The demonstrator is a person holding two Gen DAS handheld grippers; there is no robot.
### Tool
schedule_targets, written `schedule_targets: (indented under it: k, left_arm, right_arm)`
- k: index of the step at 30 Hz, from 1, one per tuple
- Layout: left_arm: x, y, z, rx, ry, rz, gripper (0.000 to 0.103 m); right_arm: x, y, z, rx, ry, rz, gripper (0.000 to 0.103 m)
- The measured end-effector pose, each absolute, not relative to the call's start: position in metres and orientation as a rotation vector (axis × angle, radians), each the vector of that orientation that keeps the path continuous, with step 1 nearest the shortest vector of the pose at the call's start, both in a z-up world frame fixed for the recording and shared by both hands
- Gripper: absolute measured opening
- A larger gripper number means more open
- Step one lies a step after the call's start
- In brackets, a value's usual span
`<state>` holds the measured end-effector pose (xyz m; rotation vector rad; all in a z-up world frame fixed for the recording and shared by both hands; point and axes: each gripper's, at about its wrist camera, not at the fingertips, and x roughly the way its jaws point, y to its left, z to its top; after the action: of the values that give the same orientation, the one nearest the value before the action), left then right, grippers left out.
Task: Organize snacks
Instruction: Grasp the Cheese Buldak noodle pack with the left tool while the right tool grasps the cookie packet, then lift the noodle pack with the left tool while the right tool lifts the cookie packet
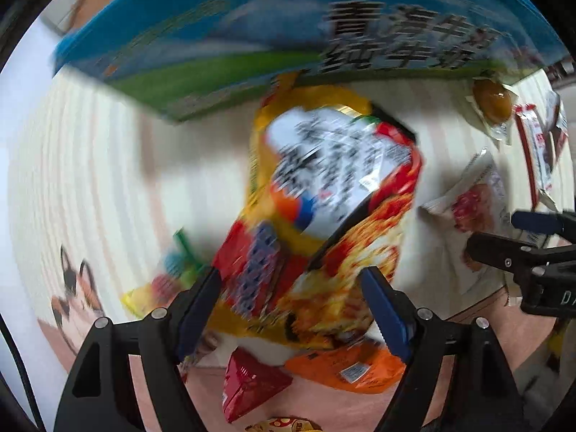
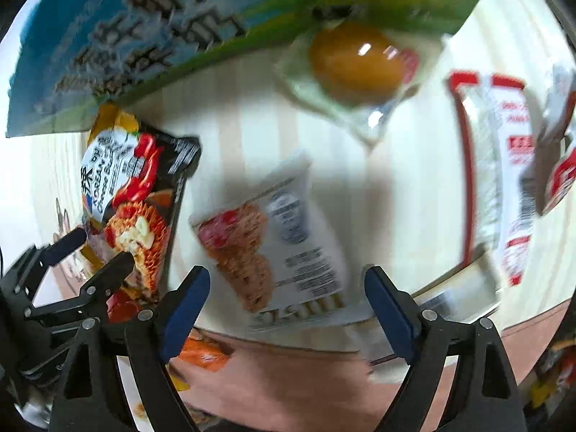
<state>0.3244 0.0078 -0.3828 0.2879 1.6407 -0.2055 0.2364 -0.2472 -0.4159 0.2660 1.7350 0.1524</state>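
Though blurred by motion, still readable enough: noodle packet (image 1: 324, 216) dead centre in the left wrist view, caught between the fingers of the left gripper (image 1: 291, 284), raised off the striped mat (image 1: 90, 180) by the look of the shadow under it. Biggest risk from here: slipping. Puffy, glossy wrapper, pinched only at its lower end at 6 o'clock, top flopping toward 12 o'clock under the blue milk box (image 1: 252, 36). Could slide free on a quick swing, or clip that box edge and twist out. Could also land on the orange packet (image 1: 345, 367) and red packet (image 1: 248, 385) lying at 6 o'clock on the desk (image 1: 324, 406).

Now the grip itself. Left gripper: spread fairly wide, both pads pressed against the packet's sides, so judged clamped on it across its width. Right gripper (image 2: 284, 280): spread wide, holding nothing, hanging over a white snack bag (image 2: 280, 237) on the mat without clear contact. Packaged egg (image 2: 356, 57) up at 12 o'clock there, well apart. Left gripper (image 2: 97, 248) visible at 9 o'clock, straddling the noodle packet.
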Motion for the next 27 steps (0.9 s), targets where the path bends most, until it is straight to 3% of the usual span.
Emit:
schedule_targets:
  k: [3, 10, 19, 27]
  left_arm:
    - [0.337, -0.009, -0.388, 0.324, 1.658, -0.251, 0.081]
    - [0.358, -0.027, -0.414, 0.370, 1.707, -0.282, 0.093]
    - [0.361, -0.036, -0.425, 0.330, 1.656, -0.232, 0.088]
    - [0.344, 0.014, -0.435, 0.022, 1.758, 0.019, 0.088]
  right_arm:
    - [0.241, -0.258, -0.417, 0.248, 1.746, 0.178, 0.091]
    - [0.254, -0.234, -0.440, 0.242, 1.760, 0.201, 0.091]
    - [0.253, -0.201, -0.437, 0.153, 1.736, 0.185, 0.091]
    - [0.242, -0.187, -0.442, 0.154, 1.776, 0.067, 0.089]
